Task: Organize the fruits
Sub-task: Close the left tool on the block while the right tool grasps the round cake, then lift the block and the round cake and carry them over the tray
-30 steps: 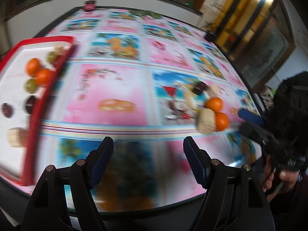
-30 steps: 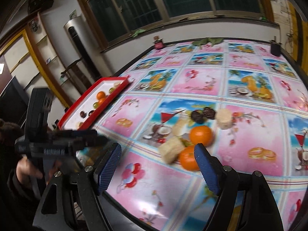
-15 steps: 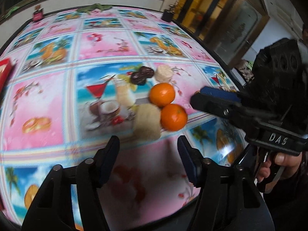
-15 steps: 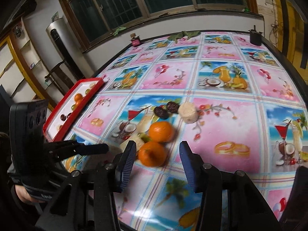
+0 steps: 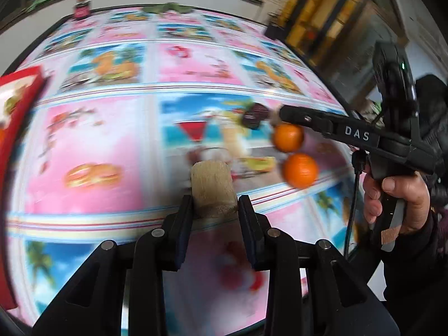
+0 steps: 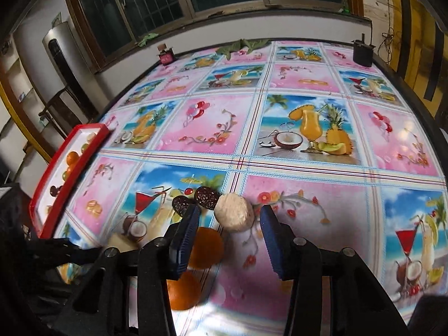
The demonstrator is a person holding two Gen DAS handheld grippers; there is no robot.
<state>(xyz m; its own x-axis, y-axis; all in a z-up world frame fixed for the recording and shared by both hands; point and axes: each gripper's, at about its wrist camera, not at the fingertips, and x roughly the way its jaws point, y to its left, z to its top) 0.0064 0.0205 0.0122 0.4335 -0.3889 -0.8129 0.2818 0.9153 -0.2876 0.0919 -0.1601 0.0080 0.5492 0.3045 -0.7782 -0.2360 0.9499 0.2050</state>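
Note:
My left gripper [image 5: 215, 205] is shut on a tan, cylinder-shaped fruit piece [image 5: 212, 189] and holds it over the patterned tablecloth. Two oranges [image 5: 288, 137] [image 5: 300, 170] and dark brown fruits [image 5: 255, 115] lie on the cloth beyond it. My right gripper [image 6: 229, 217] is open, its pads on either side of a pale round fruit [image 6: 233, 212] on the table. Two dark fruits [image 6: 206, 197] lie just left of it, and two oranges [image 6: 207, 247] [image 6: 183, 291] sit below its left finger. A red-rimmed tray [image 6: 71, 168] with several fruits is at the left.
The red tray's corner [image 5: 25, 89] shows at the left of the left wrist view. The right gripper's body and the hand holding it [image 5: 397, 196] fill that view's right side. A dark box [image 6: 362, 53] and a small red item [image 6: 165, 57] stand at the table's far edge.
My left gripper has closed on the tan fruit piece and the view now swings, blurred. My right gripper has moved forward past the oranges to straddle the pale round fruit.

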